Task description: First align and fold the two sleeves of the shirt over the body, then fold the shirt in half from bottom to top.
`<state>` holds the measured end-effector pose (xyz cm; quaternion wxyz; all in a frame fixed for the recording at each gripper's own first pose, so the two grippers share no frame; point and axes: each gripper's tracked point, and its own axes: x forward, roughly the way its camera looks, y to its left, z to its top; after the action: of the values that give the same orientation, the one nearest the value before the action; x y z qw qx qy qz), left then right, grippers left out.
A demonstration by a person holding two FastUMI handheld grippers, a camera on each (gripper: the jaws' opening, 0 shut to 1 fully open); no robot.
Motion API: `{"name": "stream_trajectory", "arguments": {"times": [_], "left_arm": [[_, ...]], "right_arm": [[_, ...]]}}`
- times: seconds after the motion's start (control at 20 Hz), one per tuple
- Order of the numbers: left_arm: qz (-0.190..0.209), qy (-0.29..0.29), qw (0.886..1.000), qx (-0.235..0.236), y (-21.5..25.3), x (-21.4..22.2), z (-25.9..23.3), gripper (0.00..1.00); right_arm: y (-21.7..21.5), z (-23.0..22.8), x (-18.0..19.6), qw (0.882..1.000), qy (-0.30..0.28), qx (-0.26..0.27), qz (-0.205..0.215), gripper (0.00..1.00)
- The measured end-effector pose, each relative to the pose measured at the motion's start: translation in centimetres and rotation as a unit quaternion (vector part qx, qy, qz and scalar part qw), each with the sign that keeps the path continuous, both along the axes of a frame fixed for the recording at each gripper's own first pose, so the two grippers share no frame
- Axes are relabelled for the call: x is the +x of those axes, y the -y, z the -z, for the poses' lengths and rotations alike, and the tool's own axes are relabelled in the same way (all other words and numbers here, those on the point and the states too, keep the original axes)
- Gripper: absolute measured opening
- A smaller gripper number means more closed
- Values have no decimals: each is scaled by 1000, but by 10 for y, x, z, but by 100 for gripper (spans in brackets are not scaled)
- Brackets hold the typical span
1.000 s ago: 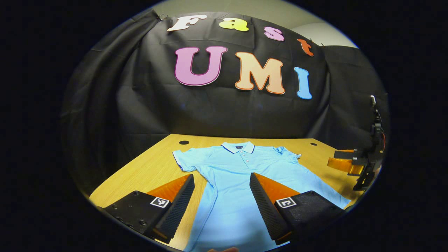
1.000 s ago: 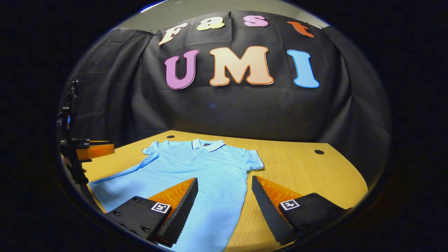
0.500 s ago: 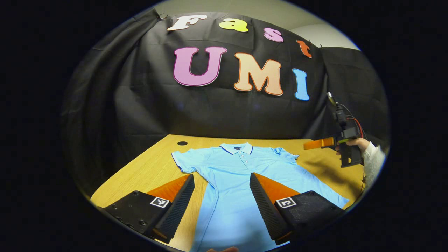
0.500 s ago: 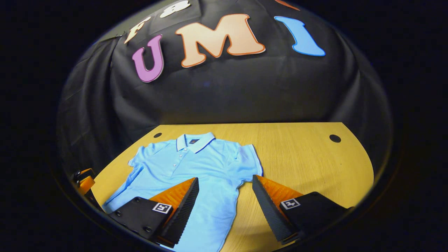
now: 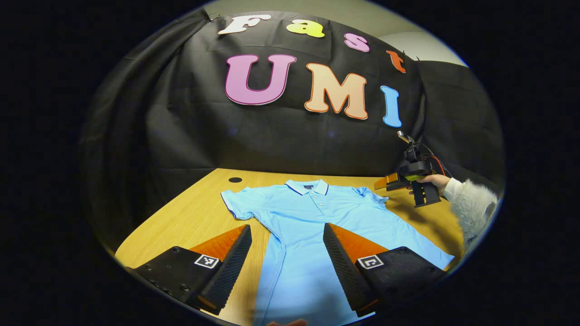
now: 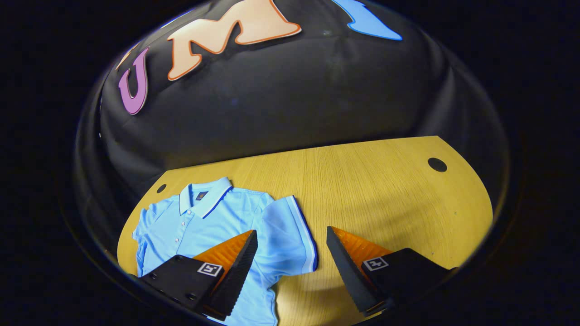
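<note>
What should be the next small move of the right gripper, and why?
Probably lower the right gripper onto the right sleeve and close on its striped cuff. Its fingers are open and the sleeve lies flat and unfolded between them on the wooden table; the light blue polo shirt is not folded yet.

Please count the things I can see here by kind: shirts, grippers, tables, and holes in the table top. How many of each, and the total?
Shirt: 1
Grippers: 2, the left gripper and the right gripper
Table: 1
Holes in the table top: 2
Total: 6
</note>
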<state>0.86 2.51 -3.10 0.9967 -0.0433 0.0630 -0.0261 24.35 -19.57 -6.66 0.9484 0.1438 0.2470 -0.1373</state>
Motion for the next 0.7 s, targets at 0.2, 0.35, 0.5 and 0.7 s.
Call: {"name": "stream_trajectory", "arguments": {"times": [0.2,0.35,0.5,0.7], "left_arm": [[10,-16,1000,-8,4,3,9,95],[10,-22,1000,-6,3,4,12,95],[17,-25,1000,-9,6,4,14,95],[14,-30,999,-7,4,5,18,95]], "right_arm": [[1,15,8,1000,-1,-1,0,92],[2,24,10,1000,-10,1,0,97],[0,29,12,1000,-10,-12,-6,96],[6,33,10,998,-15,-53,-8,87]]}}
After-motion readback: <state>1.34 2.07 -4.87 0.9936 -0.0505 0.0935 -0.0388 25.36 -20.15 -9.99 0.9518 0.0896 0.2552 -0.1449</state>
